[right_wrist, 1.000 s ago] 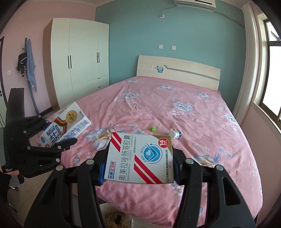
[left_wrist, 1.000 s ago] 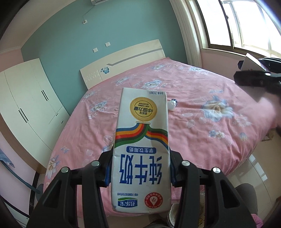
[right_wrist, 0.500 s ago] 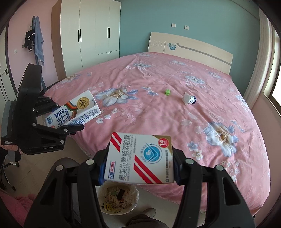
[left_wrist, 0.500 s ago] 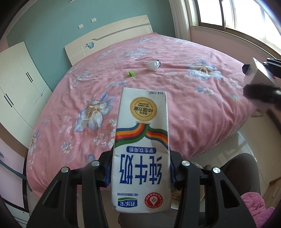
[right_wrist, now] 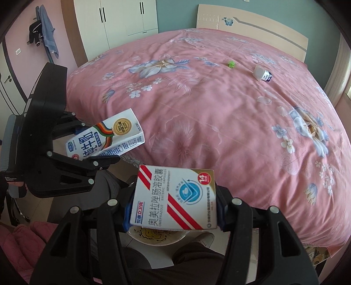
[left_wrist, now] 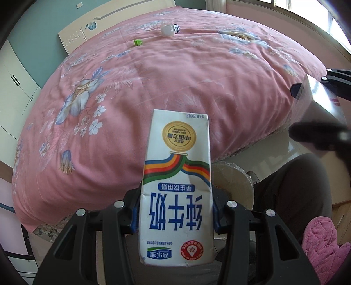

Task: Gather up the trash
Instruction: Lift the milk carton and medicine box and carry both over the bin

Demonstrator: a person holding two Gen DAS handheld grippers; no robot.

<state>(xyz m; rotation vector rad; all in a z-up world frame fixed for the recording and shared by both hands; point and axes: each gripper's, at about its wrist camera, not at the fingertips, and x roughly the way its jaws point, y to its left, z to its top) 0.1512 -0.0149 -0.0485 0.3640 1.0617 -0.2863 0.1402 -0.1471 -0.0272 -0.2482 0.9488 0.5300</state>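
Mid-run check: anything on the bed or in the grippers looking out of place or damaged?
Two bits of litter lie on the bedspread: a small white bottle tipped on its side and a tiny green piece. The gripped milk carton and medicine box look undamaged.

You've got bright daylight from a window (left_wrist: 307, 8) at the upper right, blown out white. Heavy fisheye bend with dark corners; the pink bedspread (right_wrist: 219, 114) stays sharp, while the box edge (left_wrist: 318, 103) at far right smears soft.
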